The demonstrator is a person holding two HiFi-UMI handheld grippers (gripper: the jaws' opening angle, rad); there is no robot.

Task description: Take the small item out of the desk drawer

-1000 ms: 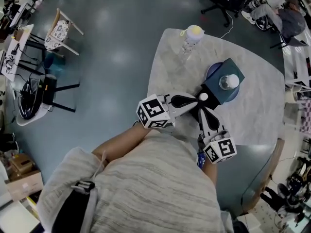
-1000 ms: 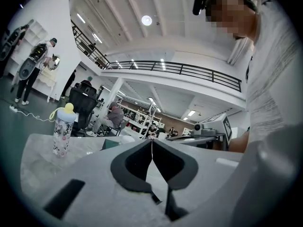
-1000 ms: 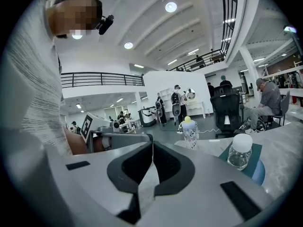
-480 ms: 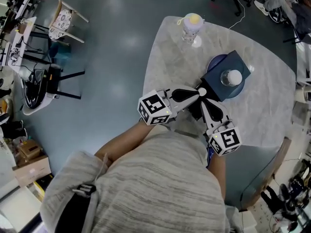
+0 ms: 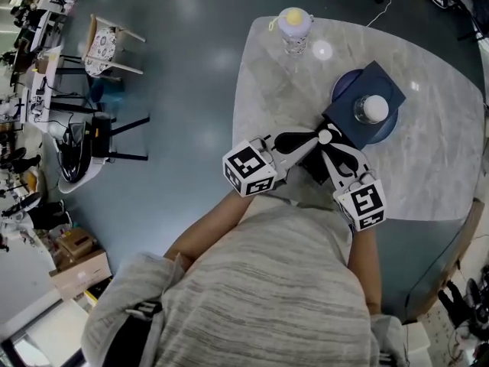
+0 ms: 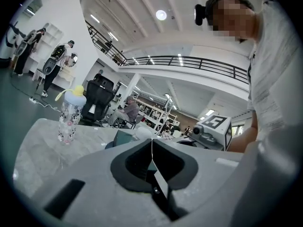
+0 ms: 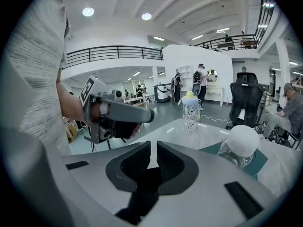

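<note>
A dark teal box (image 5: pixel 380 85) stands on the grey marble table (image 5: pixel 275 90), with a clear bottle with a round white cap (image 5: pixel 374 108) on top of it. My left gripper (image 5: pixel 312 139) and right gripper (image 5: pixel 327 138) meet tip to tip at the box's near corner. A dark shape (image 5: pixel 312 167) lies under them; I cannot tell whether it is the drawer. In the left gripper view my left gripper (image 6: pixel 152 145) is shut on nothing. The right gripper (image 7: pixel 153 150) is shut too, with nothing between its pads. No small item shows.
A baby bottle with a yellow cap (image 5: pixel 293 23) stands at the table's far edge. A round blue plate (image 5: pixel 344 90) lies under the box. Chairs (image 5: pixel 107 44) and a stand (image 5: pixel 84 140) are on the floor to the left. People (image 7: pixel 199 82) stand in the hall behind.
The head camera has shifted, so the table sits higher in the picture. Both grippers stay tip to tip at the box's near corner, drawn slightly closer to it.
</note>
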